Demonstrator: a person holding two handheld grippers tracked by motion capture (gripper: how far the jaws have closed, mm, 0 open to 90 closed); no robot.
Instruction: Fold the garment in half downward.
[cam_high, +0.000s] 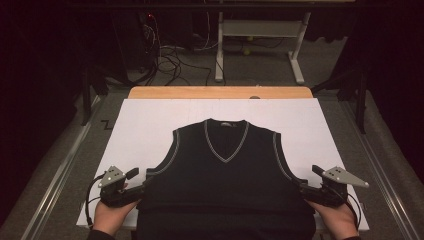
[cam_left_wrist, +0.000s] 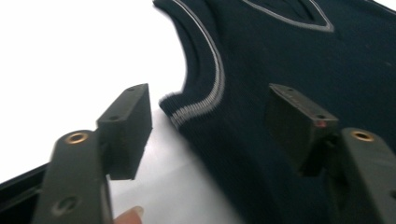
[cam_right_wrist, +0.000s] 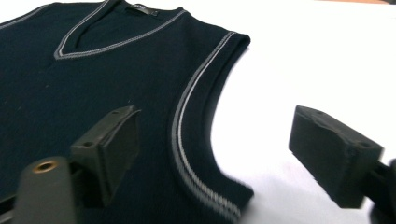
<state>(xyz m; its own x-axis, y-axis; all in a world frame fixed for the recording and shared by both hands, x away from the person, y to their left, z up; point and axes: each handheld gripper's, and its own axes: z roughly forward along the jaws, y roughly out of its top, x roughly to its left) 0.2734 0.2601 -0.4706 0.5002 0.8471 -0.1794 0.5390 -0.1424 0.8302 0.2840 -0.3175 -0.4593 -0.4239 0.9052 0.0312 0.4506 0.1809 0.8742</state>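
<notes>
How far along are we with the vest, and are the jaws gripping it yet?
Done: the dark sleeveless vest lies flat, front up, on the white sheet, neckline away from the person. In hand: the left gripper and right gripper each straddle a side edge just below an armhole, jaws open, nothing pinched yet. Left: closing on both edges and, probably, all the folding; no fold shows so far.

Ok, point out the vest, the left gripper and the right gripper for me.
Vest (cam_high: 225, 175), high view, middle of its dark front.
Left gripper (cam_left_wrist: 210, 126), left gripper view, midway between its open fingertips, over the armhole edge.
Right gripper (cam_right_wrist: 215, 149), right gripper view, midway between its open fingertips.
</notes>
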